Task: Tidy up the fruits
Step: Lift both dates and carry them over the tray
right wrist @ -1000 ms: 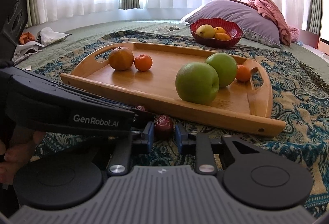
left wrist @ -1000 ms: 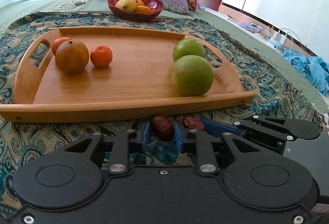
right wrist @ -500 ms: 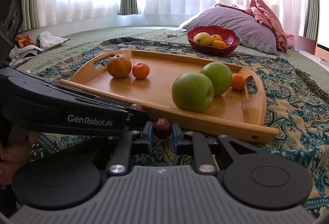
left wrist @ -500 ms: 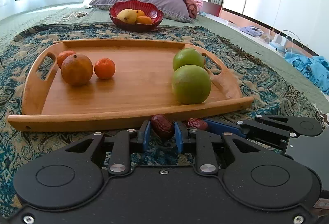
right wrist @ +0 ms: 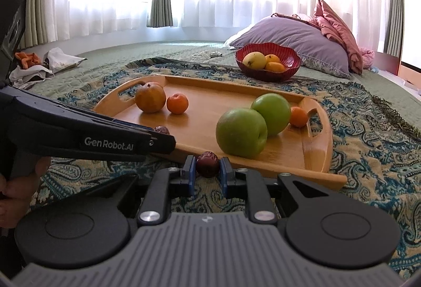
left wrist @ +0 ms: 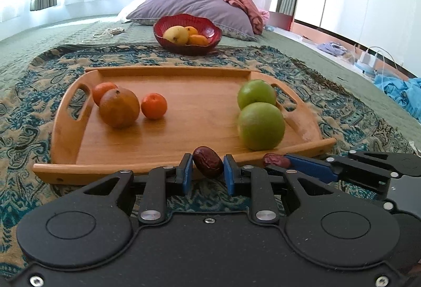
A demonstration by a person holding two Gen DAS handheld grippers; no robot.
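Note:
My left gripper (left wrist: 207,171) is shut on a dark red date (left wrist: 208,161), held just above the near rim of the wooden tray (left wrist: 184,166). My right gripper (right wrist: 208,170) is shut on a second date (right wrist: 208,164) in front of the tray (right wrist: 321,171); in the left wrist view that date (left wrist: 276,160) pokes from blue fingers at the right. On the tray lie two green apples (left wrist: 261,126) (left wrist: 256,94), a brownish orange fruit (left wrist: 119,108) and small tangerines (left wrist: 154,106). The left gripper's arm (right wrist: 105,139) crosses the right wrist view, its date (right wrist: 162,130) at the tip.
A red bowl (left wrist: 210,31) with yellow and orange fruit stands behind the tray on the patterned blanket (left wrist: 26,116). Pillows (left wrist: 189,5) lie beyond it. Clothes and chargers (left wrist: 368,58) lie at the right, crumpled cloth and paper (right wrist: 39,63) at the left. A hand (right wrist: 15,181) grips the left tool.
Both grippers have risen and tilted further down with their dates, so the tray sits lower and further off in view. The right jaws closed tighter on their date.

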